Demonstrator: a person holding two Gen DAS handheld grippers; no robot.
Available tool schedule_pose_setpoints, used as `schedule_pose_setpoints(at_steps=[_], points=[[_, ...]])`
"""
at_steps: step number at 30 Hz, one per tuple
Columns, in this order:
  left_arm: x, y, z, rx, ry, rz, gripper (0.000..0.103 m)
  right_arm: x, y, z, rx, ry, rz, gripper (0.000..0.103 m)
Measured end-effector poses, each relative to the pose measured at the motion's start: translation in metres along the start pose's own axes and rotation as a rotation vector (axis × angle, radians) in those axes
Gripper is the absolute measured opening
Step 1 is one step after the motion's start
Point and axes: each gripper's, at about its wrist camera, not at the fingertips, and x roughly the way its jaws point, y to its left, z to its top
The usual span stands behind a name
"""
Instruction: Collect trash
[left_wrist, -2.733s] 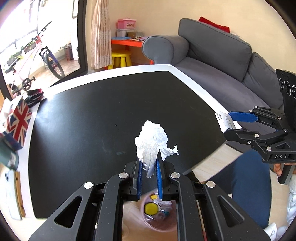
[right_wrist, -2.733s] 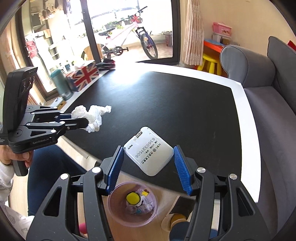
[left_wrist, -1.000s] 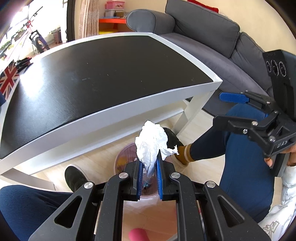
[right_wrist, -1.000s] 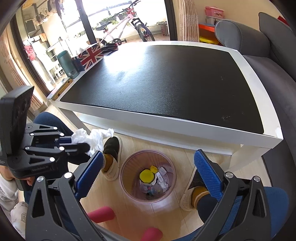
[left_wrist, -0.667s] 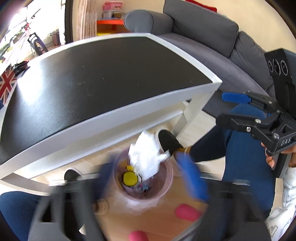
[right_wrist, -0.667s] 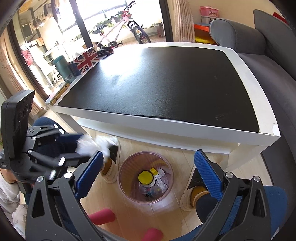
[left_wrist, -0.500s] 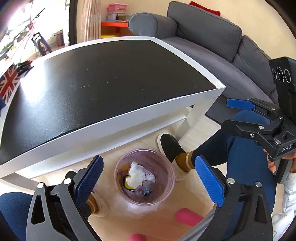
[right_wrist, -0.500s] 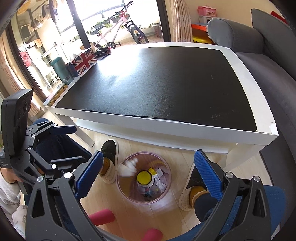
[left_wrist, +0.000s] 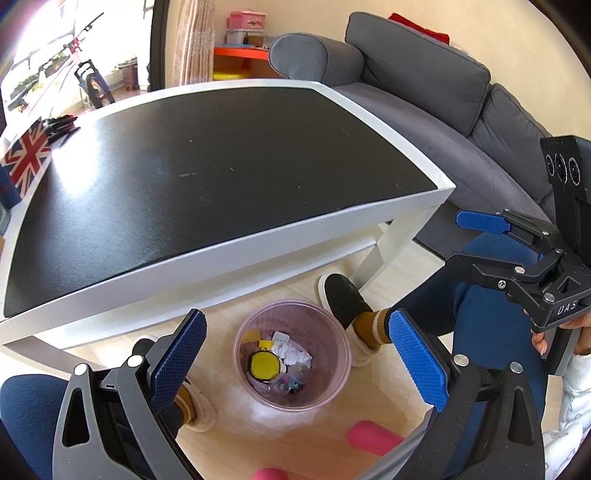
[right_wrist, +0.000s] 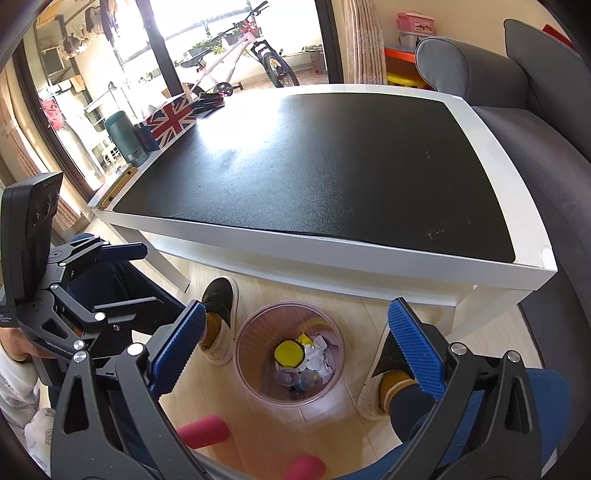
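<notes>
Pink translucent plastic forms the wastebasket (left_wrist: 291, 354) on the wooden floor, just in front of the white-framed table (left_wrist: 236, 254), and we look straight down into it from both wrist views. Inside it we see a crumpled white tissue (left_wrist: 293, 355) lying beside a round yellow lid (left_wrist: 263, 365), a small white packet (left_wrist: 280, 338) near the far wall, and some clear rounded pieces lower down that we cannot identify. The same tissue (right_wrist: 319, 360) and yellow lid (right_wrist: 289, 353) show in the right wrist view.

Our left gripper (left_wrist: 295, 360) hangs above the basket with its blue pads spread wide and nothing between them. Our right gripper (right_wrist: 293, 350) hangs over the basket too, its jaws equally wide apart and empty. Each gripper appears in the other's view: the right one (left_wrist: 463, 240) at the right edge, the left one (right_wrist: 133, 275) at the left edge, both visibly parted.

The table's black top (right_wrist: 325, 162) carries a Union Jack box (right_wrist: 171, 120) and a green flask (right_wrist: 123, 138) at its far left edge. A grey sofa (left_wrist: 424, 92) stands beside the table. Our feet in dark slippers (left_wrist: 341, 299) flank the basket, and two pink rounded legs (right_wrist: 201, 430) show at the bottom.
</notes>
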Motion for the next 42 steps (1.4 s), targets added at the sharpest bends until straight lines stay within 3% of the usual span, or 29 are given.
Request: schedule_pose_setpoints(at_steps=[7, 20, 42], points=[[-0.015, 0.010, 0.014, -0.015, -0.038, 0.021, 0.095, -0.007, 0.001, 0.016, -0.008, -0.014, -0.005, 0.097], [-0.044, 0.027, 0.062, -0.016, -0.115, 0.067, 0.095, -0.026, -0.001, 0.075, -0.029, -0.075, -0.039, 0.098], [-0.043, 0.071, 0.133, -0.033, -0.124, 0.141, 0.096, -0.008, -0.007, 0.162, -0.079, -0.087, -0.042, 0.098]])
